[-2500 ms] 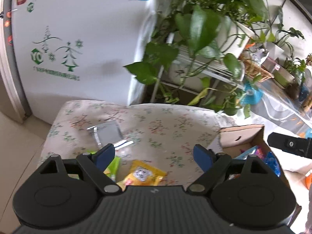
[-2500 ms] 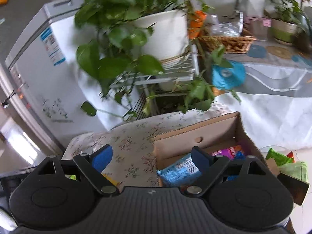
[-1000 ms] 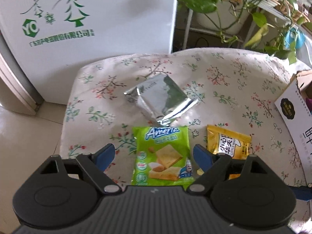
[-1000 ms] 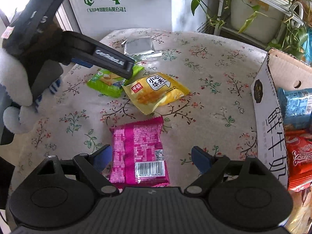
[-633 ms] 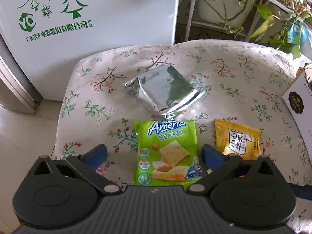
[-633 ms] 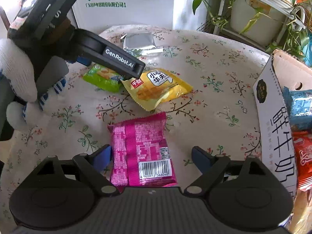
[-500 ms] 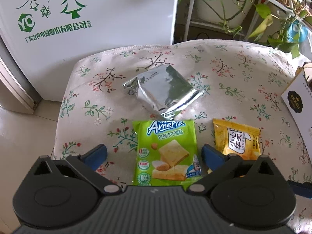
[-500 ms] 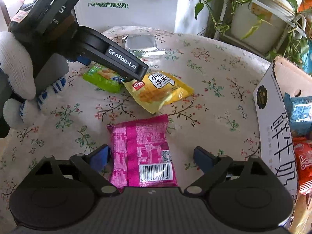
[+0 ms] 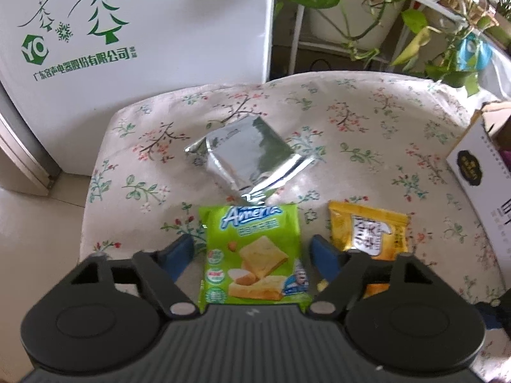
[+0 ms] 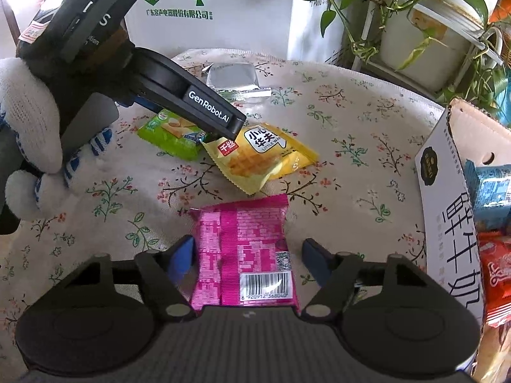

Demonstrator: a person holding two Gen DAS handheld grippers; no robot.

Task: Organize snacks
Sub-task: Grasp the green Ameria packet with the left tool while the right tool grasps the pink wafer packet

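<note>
On the floral tabletop (image 9: 367, 134), the open left hand-held gripper (image 9: 252, 252) straddles the green packet (image 9: 252, 252); closing could snag the neighbouring yellow packet (image 9: 370, 233). Right view: the open right hand-held gripper (image 10: 246, 252) brackets the pink packet (image 10: 246, 252), whose slick film may slip.

A cream tablecloth (image 9: 367, 121) printed with small red and green floral sprigs is seen under a mirror-silver packet (image 9: 252, 156), a lime-green packet (image 9: 254, 255) lettered in white and blue with pale yellow crackers pictured on it, a golden-yellow packet (image 10: 262, 153) with a red label, and a magenta packet (image 10: 244, 252) patterned in lighter pink blocks with a white barcode. Black bodies and blue fingertip pads are shown on the left gripper (image 9: 252, 253) and the right gripper (image 10: 247, 255), and a white knitted glove (image 10: 28, 127) with blue stripes is worn. A white box (image 10: 447, 210) with black characters and a brown cardboard inside is filled with blue and orange-red packets, and a white appliance (image 9: 134, 22) is marked with green trees and green lettering.
</note>
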